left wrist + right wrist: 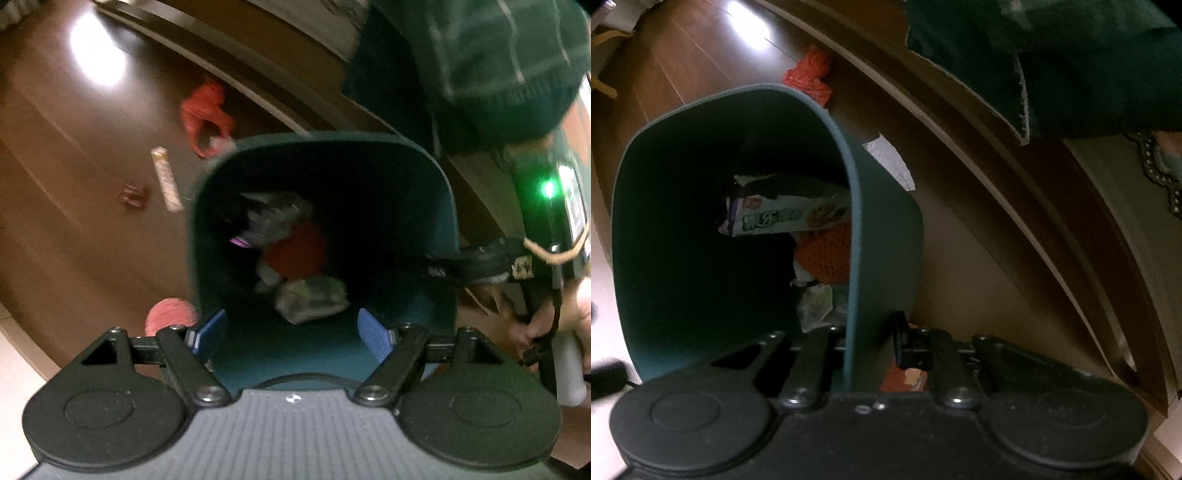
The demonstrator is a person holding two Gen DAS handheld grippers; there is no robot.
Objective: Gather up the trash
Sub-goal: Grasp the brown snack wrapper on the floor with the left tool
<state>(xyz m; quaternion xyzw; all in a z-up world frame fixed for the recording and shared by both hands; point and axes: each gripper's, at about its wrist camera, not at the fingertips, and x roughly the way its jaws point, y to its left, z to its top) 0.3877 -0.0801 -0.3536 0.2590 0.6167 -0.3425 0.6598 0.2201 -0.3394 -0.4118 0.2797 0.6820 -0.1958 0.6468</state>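
A dark green bin (436, 206) stands on the wooden floor, seen from straight above. Inside lie a green-white wrapper (314, 299), an orange lump (295, 251) and a grey packet (273, 218). My left gripper (291, 332) hangs over the bin's mouth, open, with nothing between its blue pads (373, 336). My right gripper (866, 343) is shut on the bin's wall (886, 240), one finger inside and one outside. A biscuit packet (783, 218) shows in the bin. On the floor lie a red plastic bag (205, 110), a tan wrapper (166, 181) and a small brown wrapper (133, 194).
A pink round thing (170, 314) lies by the bin's left side. White paper (890, 162) lies behind the bin. A curved wooden edge (1015, 206) runs along the right. A green plaid sleeve (498, 55) and a hand (535, 325) are at the right.
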